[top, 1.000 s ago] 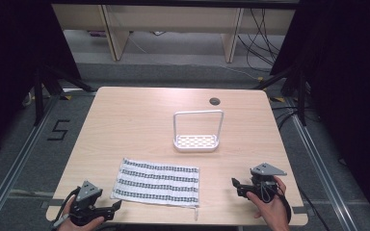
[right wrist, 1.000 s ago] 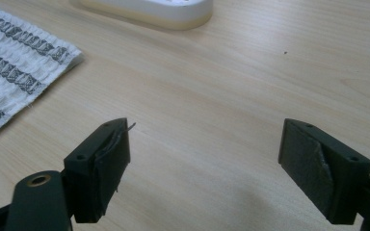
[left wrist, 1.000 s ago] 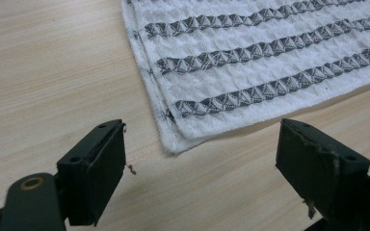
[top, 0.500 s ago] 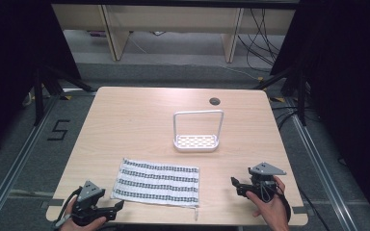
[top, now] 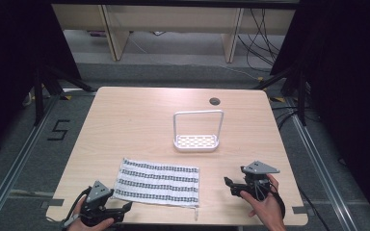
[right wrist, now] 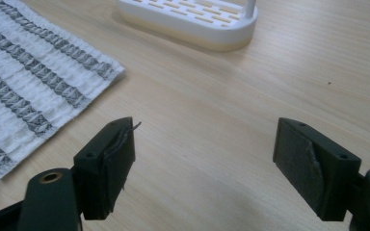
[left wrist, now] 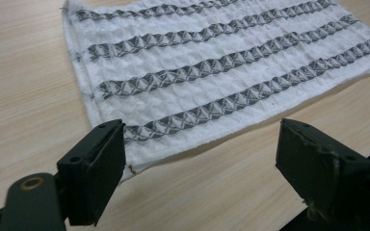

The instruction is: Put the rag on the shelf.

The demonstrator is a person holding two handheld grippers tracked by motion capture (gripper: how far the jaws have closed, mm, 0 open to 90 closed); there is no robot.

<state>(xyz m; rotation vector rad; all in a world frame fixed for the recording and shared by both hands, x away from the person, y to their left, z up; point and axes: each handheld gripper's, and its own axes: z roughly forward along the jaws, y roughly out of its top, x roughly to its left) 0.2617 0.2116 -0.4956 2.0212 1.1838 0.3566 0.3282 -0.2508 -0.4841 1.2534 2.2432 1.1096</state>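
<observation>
Towel (top: 157,181) flat between wide left tongs (top: 125,207) and right tongs (top: 229,185).

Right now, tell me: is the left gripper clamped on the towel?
No: the left gripper stands open, its pads apart over the towel edge, not pressing it.

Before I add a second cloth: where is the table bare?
The far-left tabletop, behind the striped towel and left of the white handled rack, is bare. So is the strip between towel and right gripper. The near-left corner is crowded by the left gripper.
</observation>
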